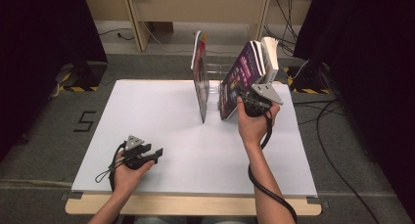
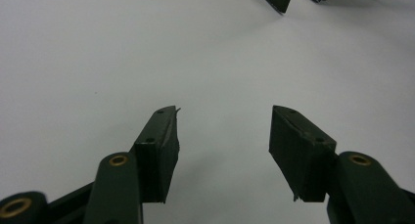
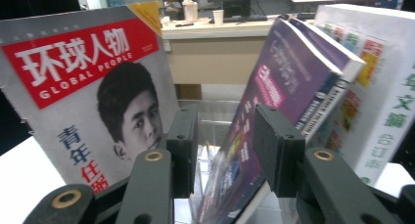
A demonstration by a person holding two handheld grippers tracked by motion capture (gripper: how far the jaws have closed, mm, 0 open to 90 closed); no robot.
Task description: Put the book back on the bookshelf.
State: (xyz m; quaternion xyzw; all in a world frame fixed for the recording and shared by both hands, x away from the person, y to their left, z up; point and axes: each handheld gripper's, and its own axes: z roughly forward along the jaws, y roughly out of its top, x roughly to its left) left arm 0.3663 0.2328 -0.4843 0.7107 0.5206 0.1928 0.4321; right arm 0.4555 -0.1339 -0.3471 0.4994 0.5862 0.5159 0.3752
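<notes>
The person is sitting at a white surface (image 1: pixel 161 106) with a gripper in each hand. The left gripper (image 1: pixel 155 153) is resting low near the front left of the surface, held in the left hand (image 1: pixel 128 174), and it is pointing across the bare white top. In the left gripper view its jaws are standing well apart with nothing between them.

The right gripper (image 1: pixel 243 98) is reaching to the far right part of the surface, where the right hand (image 1: pixel 254 123) is holding it against the lower edge of a purple book (image 1: pixel 240 77). This book is leaning to the right against a thick white book (image 1: pixel 270 55) that is standing behind it. In the right gripper view the purple book's (image 3: pixel 274 87) front edge is lying in the gap between the two jaws, which are partly open; whether the pads are already pressing on the cover cannot be told, since a narrow space is showing on the left side.

To the left of the purple book, apart from it, a magazine (image 1: pixel 199 77) is standing nearly upright. In the right gripper view this magazine (image 3: pixel 93 92) is showing a red title band. A clear stand (image 1: pixel 214 75) is sitting between the magazine and the purple book. A black cable (image 1: pixel 266 190) is trailing from the right gripper along the forearm.
</notes>
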